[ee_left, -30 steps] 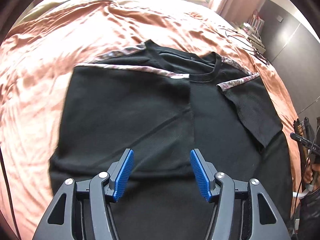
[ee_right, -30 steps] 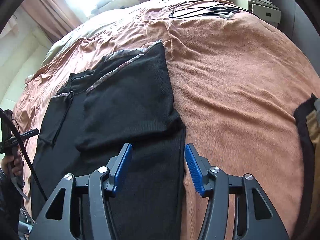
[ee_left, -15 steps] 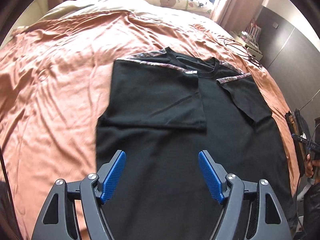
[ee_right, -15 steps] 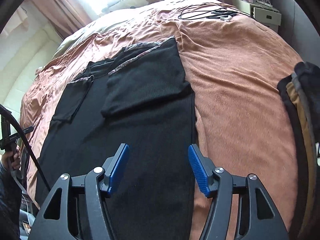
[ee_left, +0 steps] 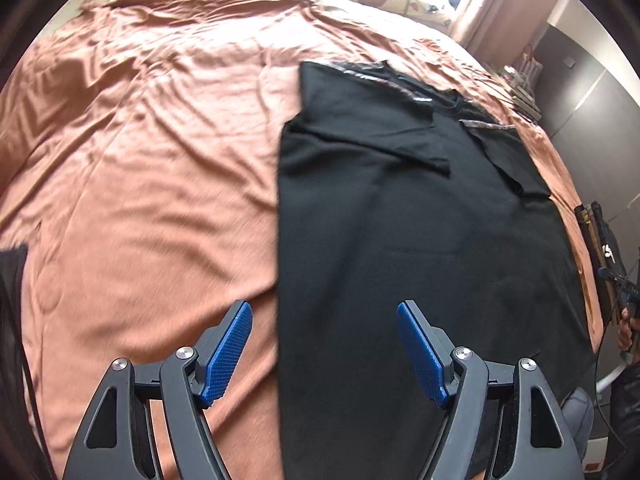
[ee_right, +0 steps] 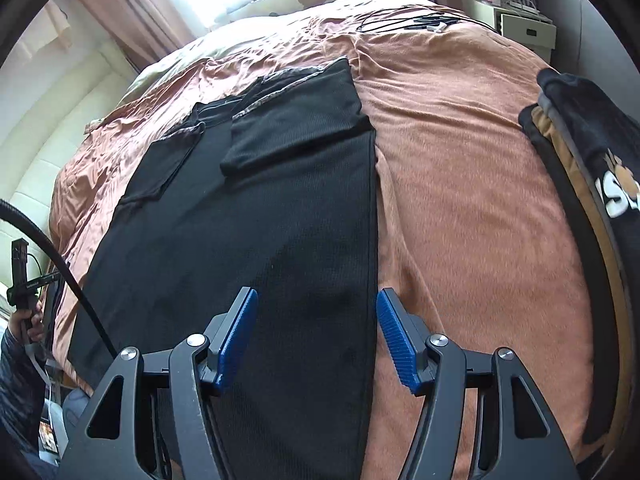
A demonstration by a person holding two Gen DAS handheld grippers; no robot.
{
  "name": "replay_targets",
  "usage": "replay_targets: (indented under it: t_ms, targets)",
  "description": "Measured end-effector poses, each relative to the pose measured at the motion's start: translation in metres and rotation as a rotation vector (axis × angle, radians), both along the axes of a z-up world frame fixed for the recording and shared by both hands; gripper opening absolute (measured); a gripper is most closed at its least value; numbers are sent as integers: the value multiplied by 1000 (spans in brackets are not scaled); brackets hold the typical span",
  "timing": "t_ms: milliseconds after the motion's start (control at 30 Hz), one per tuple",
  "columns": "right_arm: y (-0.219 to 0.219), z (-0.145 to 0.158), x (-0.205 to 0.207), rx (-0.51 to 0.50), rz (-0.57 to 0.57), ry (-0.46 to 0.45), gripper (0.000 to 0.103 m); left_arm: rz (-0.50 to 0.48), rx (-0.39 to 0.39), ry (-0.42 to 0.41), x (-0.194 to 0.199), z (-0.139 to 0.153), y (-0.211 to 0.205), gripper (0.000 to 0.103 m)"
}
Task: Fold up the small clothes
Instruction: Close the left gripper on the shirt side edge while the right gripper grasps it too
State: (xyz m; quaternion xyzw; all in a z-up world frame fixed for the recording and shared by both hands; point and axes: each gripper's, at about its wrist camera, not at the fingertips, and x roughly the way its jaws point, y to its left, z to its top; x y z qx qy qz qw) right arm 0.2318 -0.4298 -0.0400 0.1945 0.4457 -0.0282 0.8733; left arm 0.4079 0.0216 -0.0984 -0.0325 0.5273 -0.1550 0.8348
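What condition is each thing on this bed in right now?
Black shirt: flat, both sleeves folded inward.
Left gripper: jaws closing slightly, nothing between the pads.
Right gripper: jaws open, empty.
Bedspread: wrinkled.
Clothes pile: stacked at the bed's edge.

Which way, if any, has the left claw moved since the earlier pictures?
Yes. The left claw has pulled back toward the hem and sideways: it now straddles the black shirt's left edge.
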Motion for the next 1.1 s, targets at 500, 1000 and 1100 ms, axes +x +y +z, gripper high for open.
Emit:
replay_targets:
  t_ms: [500, 1000, 1100]
  targets:
    - [8, -25, -68, 69, -16, 56, 55, 136, -128, 154, -102, -43, 52, 39]
    - [10, -46, -99, 167, -66, 98, 55, 189, -247, 247, -146, -60, 67, 30]
    - [10, -48, -106, 176, -74, 96, 55, 207, -296, 263, -146, -63, 74, 29]
